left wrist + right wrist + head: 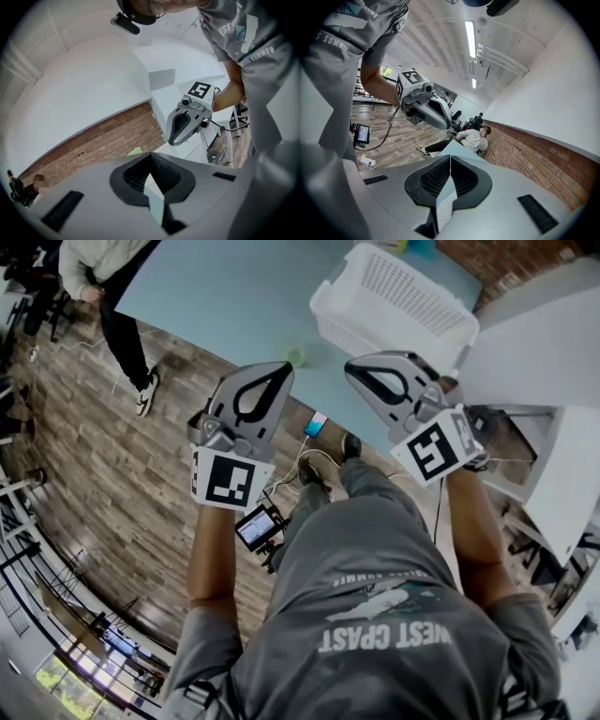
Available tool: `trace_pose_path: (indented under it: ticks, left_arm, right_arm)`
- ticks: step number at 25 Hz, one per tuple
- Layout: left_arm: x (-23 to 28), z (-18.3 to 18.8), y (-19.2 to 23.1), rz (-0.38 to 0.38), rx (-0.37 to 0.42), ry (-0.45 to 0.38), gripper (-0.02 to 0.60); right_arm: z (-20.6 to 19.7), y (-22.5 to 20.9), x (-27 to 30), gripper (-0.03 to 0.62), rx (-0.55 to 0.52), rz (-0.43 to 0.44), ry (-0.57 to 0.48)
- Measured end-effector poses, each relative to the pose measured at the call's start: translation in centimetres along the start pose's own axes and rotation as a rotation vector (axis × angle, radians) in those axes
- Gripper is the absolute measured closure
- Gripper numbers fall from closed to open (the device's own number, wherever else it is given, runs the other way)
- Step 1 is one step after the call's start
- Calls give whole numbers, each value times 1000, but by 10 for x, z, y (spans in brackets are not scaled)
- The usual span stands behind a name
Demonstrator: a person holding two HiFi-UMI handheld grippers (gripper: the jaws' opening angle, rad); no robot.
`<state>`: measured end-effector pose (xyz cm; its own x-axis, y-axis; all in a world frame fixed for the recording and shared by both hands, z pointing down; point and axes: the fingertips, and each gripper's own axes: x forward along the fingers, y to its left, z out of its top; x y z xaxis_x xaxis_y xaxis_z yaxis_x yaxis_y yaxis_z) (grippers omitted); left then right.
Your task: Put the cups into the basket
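The white perforated plastic basket [394, 306] stands on the light blue surface [234, 296]. In the head view its far corner is cut by the top edge of the picture. Just beyond its far rim, some teal shapes are also cut off there and cannot be identified. Left of the basket, at the near edge of the surface, lies a small pale green thing [298, 355]. It is too small and blurred to say whether it is a cup. In the left gripper view only a strip of the basket's holed wall shows, the rest hidden behind that gripper's own body. The person's grey T-shirt [375, 596] fills the picture below the basket and hides the wood-plank floor [112, 484] there. A second person [112, 296], far left of the basket, is cut off above the waist.

The left gripper [267, 376] [151, 161] [429, 108] hangs on the near side of the basket and to its left, over the floor. Its jaws are pressed together at the tips with nothing between them. The right gripper [366, 376] [185, 124] [450, 161] hangs just in front of the basket's near wall, apart from it. Its jaws are likewise closed on nothing, with only a thin wedge below the tips showing the blue surface.
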<state>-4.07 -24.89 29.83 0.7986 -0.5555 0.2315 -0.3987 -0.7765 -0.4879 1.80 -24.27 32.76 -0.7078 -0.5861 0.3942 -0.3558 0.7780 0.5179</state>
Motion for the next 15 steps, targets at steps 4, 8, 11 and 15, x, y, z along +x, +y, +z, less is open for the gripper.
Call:
trace_pose_path:
  ticks: [4, 8, 11, 15]
  left_arm:
    - [25, 3, 12, 40, 0, 34, 584]
    - [46, -1, 20, 78, -21, 59, 584]
    - [50, -13, 19, 90, -42, 84, 584]
    - [44, -27, 27, 97, -52, 89, 584]
  right_arm:
    - [-9, -16, 12, 580, -9, 56, -45]
    - [-23, -21, 28, 579, 2, 120, -69]
    - [-29, -9, 45, 579, 38, 184, -81]
    - [-33, 8, 76, 579, 55, 251, -51]
